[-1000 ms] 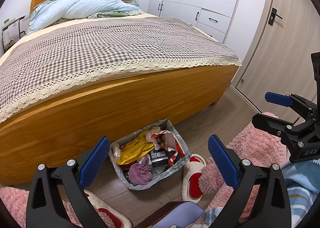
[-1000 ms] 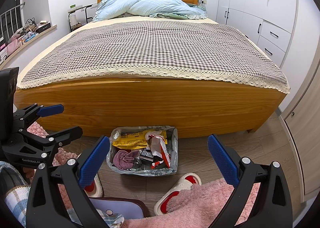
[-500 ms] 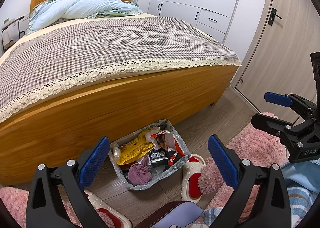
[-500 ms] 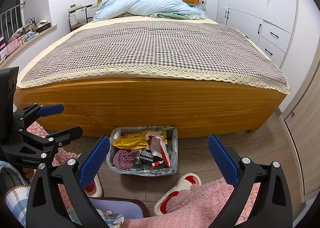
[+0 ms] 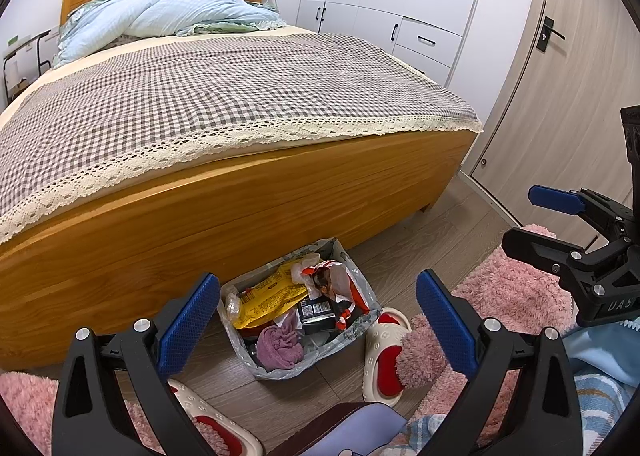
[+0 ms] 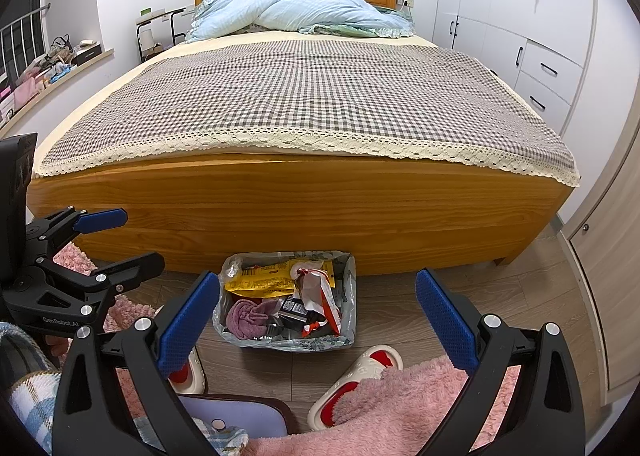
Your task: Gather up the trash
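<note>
Both tools held high above the floor, pointed down at the foot of the honey-coloured wooden bed (image 6: 304,207). Left gripper (image 5: 316,324) has its blue-padded fingers (image 5: 188,324) spread wide w/ nothing between them; right gripper (image 6: 318,322) same, wide apart and empty.

Task's thing: a small rectangular bin lined w/ a crinkly grey-clear plastic bag (image 6: 348,296), standing on the wood-plank floor (image 6: 460,288) close against the bed's footboard. Already stuffed: yellow snack wrapper (image 6: 266,280), red-and-white foil packet (image 6: 320,296), balled mauve cloth (image 6: 248,316), a small dark box (image 6: 294,306).

The relation that matters: the bin lies ahead of and well below both sets of fingers, roughly centred in each wrist view. In the right view it sits nearly square-on, long axis running left-right along the footboard (so the right gripper looks better lined up). In the left view it's skewed, long axis slanting up to the right, so that tool comes at it from an angle. Neither looks clearly nearer; can't tell from these views.

My guess at the step: approach, prob. to pinch the bag's rim at opposite short ends and gather it. Thin film, loose rim, so a shallow bite could slip.

White-and-red slippers (image 6: 356,380) and a fluffy pink rug (image 5: 516,296) sit just this side of the bin.
</note>
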Available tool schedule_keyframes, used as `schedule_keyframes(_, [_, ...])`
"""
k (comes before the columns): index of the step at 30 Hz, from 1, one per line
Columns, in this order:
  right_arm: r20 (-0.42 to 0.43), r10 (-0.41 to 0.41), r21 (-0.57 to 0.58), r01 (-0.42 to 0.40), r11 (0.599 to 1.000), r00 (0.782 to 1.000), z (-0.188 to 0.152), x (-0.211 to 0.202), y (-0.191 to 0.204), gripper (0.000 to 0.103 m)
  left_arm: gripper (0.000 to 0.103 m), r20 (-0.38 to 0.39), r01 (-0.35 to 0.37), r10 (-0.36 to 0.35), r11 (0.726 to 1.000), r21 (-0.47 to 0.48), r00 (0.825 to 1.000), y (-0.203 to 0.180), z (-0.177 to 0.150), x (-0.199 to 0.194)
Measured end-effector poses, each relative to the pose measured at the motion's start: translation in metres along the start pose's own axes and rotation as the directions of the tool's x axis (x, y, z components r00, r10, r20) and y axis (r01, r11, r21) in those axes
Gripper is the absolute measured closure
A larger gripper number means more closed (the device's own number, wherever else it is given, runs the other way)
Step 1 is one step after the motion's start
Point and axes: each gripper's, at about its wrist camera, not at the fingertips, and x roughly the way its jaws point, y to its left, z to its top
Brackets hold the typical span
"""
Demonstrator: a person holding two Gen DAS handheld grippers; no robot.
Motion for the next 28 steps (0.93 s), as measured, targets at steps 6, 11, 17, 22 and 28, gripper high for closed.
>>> schedule_keyframes(6, [0.000, 0.001, 0.000, -0.001, 1.000, 1.000, 0.0000, -0.0001, -0.0001, 0.009, 0.008, 0.001, -0.001, 0.001, 1.000, -0.001, 1.000, -0.0004, -0.0002, -0.0001])
schedule_keyframes(11, [-0.001, 0.000, 0.000, 0.000, 1.000, 1.000, 0.0001, 0.0000, 0.0001, 0.009, 0.008, 0.008, -0.001, 0.002, 1.000, -0.011, 1.000, 0.0002, -0.0008, -0.0006])
schedule_keyframes(17, [-0.002, 0.001, 0.001, -0.001, 1.000, 1.000, 0.0000, -0.0003, -0.0001, 0.009, 0.008, 0.012, -0.001, 0.001, 1.000, -0.014, 1.000, 0.0005, -0.0009, -0.0017])
schedule_keyframes(22, [-0.001, 0.000, 0.001, 0.000, 1.000, 1.000, -0.0007, 0.0000, -0.0001, 0.009, 0.008, 0.007, 0.003, -0.003, 1.000, -0.008, 1.000, -0.0006, -0.0010, -0.0017])
schedule_keyframes(28, [-0.001, 0.000, 0.001, 0.000, 1.000, 1.000, -0.0005, 0.0000, -0.0001, 0.009, 0.008, 0.012, 0.001, -0.001, 1.000, -0.004, 1.000, -0.0014, -0.0013, -0.0025])
